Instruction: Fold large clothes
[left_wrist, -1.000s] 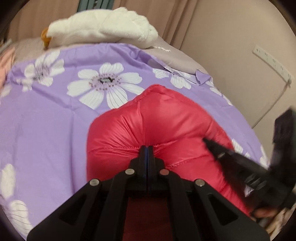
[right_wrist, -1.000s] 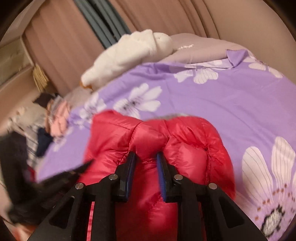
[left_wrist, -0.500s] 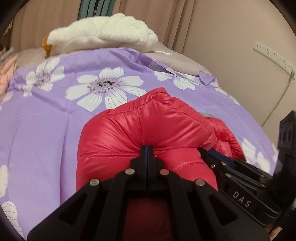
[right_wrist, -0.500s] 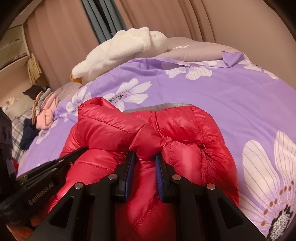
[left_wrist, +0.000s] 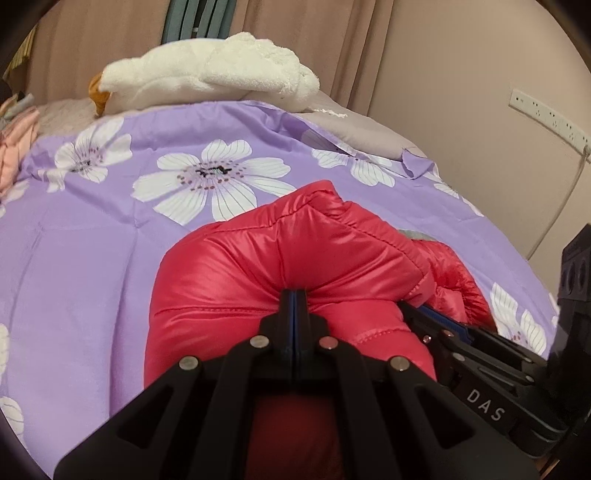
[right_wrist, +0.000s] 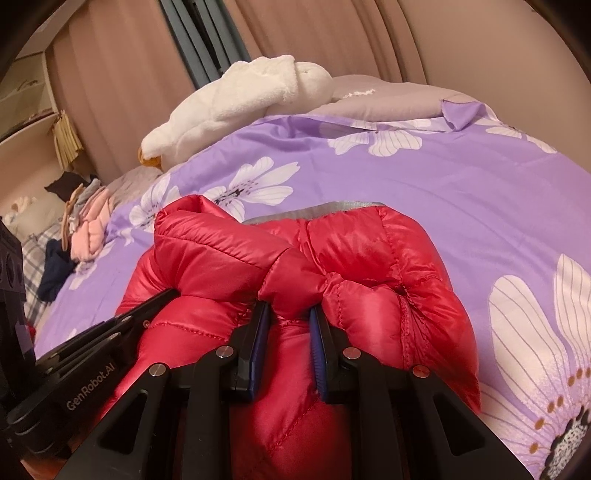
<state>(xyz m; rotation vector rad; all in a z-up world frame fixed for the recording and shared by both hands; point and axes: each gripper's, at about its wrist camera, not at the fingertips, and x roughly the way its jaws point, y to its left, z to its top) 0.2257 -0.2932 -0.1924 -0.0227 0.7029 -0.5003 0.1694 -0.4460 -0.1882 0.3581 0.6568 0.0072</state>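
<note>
A red puffy down jacket (left_wrist: 280, 266) lies bunched on a purple bedspread with white flowers (left_wrist: 92, 251). My left gripper (left_wrist: 293, 301) is shut tight on a fold of the jacket. My right gripper (right_wrist: 286, 317) is shut on another thick fold of the jacket (right_wrist: 369, 273), its blue pads pressed into the fabric. The two grippers sit close side by side: the right gripper (left_wrist: 436, 317) shows at the right of the left wrist view, the left gripper (right_wrist: 166, 295) at the left of the right wrist view. A grey lining edge (right_wrist: 325, 208) shows at the jacket's far side.
A white plush goose (left_wrist: 207, 74) and a grey pillow (left_wrist: 354, 129) lie at the head of the bed. Curtains (right_wrist: 314, 37) hang behind. A pile of clothes (right_wrist: 85, 229) lies at the bed's left. A wall with a power strip (left_wrist: 546, 114) stands to the right.
Both grippers moved toward each other with the jacket in them, bunching it up. The views have steadied and the jacket has settled lower on the bed.
</note>
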